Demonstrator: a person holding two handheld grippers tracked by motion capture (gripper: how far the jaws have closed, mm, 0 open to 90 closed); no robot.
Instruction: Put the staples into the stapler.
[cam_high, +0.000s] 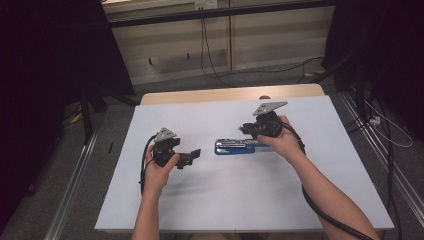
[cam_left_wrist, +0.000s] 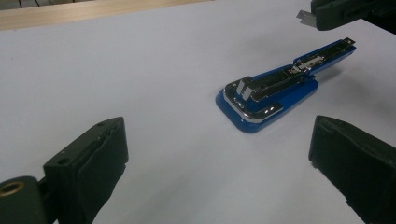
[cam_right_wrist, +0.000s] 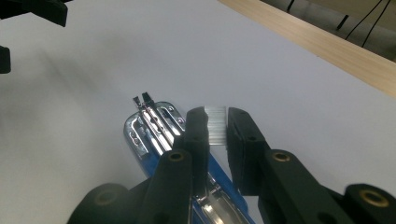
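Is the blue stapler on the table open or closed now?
Open. The blue stapler lies flat on the white table, its metal staple channel exposed from above.

A lab or recording workspace is suggested — a white-covered table (cam_high: 240, 200) is flanked by metal floor rails (cam_high: 75, 190), black curtains (cam_high: 45, 75) and loose cables (cam_high: 210, 55) on grey carpet (cam_high: 180, 85).

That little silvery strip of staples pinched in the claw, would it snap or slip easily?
Probably brittle: the staple strip looks like thin glued wires, so bending could break it. Its shiny metal may slip between the right claw pads. It looks very light, so dropping it into the open blue stapler should take little force.
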